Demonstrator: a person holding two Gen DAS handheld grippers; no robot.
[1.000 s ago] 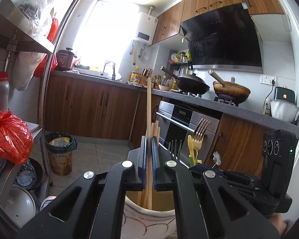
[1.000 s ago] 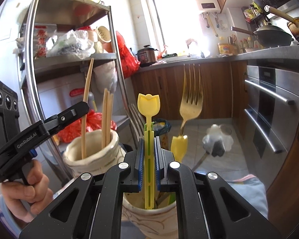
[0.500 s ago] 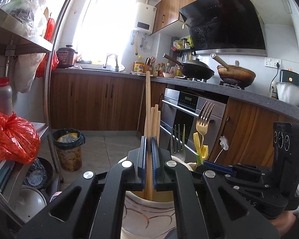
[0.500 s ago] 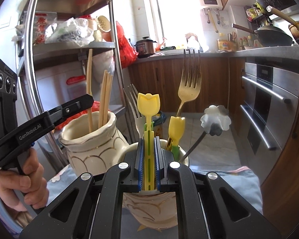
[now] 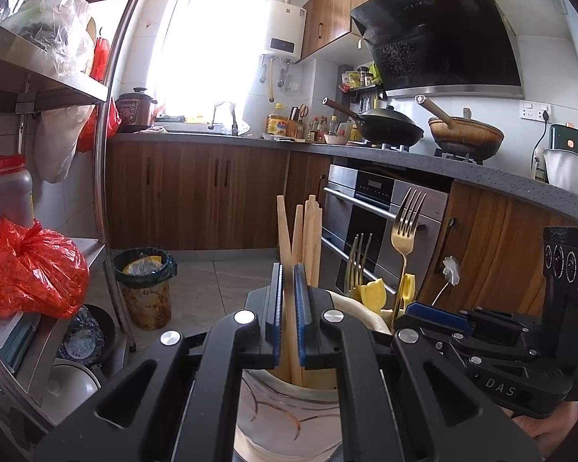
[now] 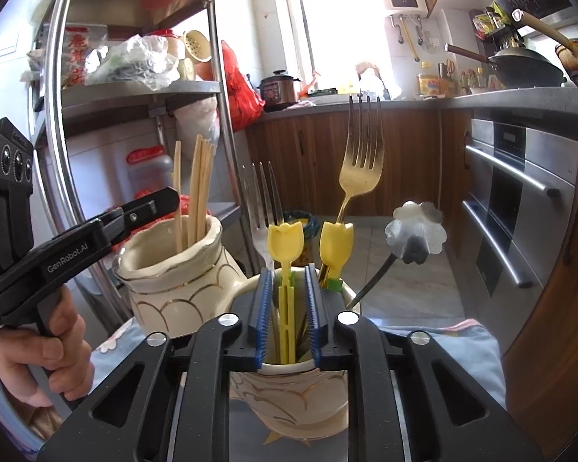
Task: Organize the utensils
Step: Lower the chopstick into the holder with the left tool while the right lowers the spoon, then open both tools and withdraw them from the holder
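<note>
My left gripper hangs over a cream jar of wooden chopsticks. Its jaws are opening a crack, and one chopstick stands loose between the pads, its top level with the others. My right gripper is over a second cream jar. Its jaws are opening too, with a yellow tulip pick free between them. That jar also holds a second tulip pick, a gold fork, a silver fork and a flower-ended spoon.
Both jars stand side by side on a blue cloth. A metal shelf rack with a red bag is at the left, a bin on the floor, and an oven under the counter at the right. A hand holds the left gripper.
The chopstick has slid down from the left pads into its jar. The right jaws have spread, and the tulip pick has sunk lower into its jar.
</note>
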